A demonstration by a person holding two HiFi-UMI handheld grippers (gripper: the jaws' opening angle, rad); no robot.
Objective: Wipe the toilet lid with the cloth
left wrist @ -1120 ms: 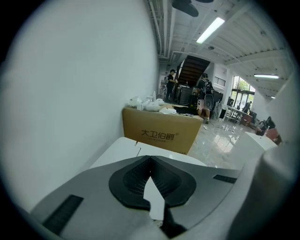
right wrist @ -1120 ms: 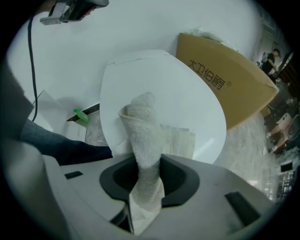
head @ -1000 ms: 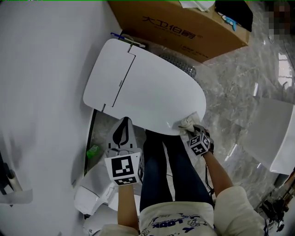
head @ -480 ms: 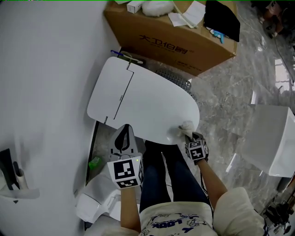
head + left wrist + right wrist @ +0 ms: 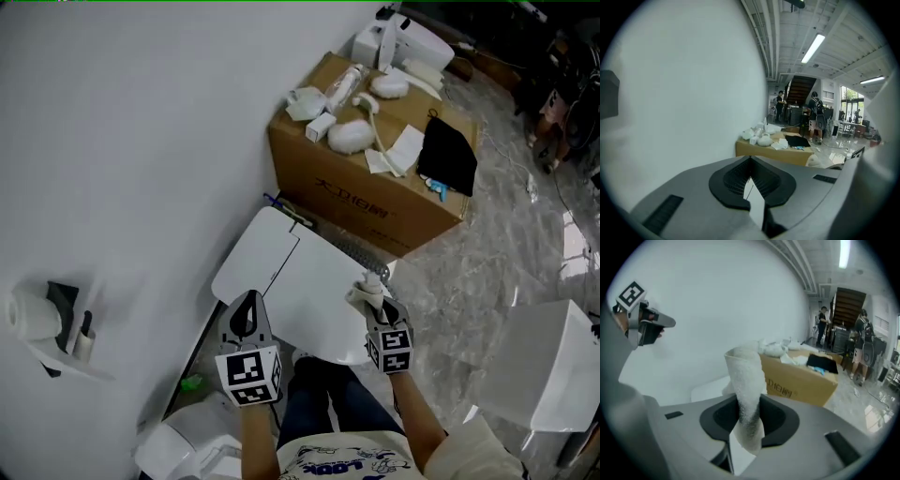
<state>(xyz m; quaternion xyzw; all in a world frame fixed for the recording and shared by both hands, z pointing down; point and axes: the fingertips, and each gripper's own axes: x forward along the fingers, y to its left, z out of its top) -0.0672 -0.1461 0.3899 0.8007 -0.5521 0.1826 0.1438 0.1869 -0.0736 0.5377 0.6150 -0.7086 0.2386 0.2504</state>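
white fuzzy cloth [image 5: 746,380], twisted like a rope, clamped in the right gripper [image 5: 374,309] jaws at the right edge of the smooth white toilet lid [image 5: 295,281]. left gripper [image 5: 248,305] jaws pressed together, empty, at the lid's near left edge. print on the cardboard box [image 5: 375,211] too small to read.

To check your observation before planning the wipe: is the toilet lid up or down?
Down. In the head view the lid lies flat, its white top facing the camera.
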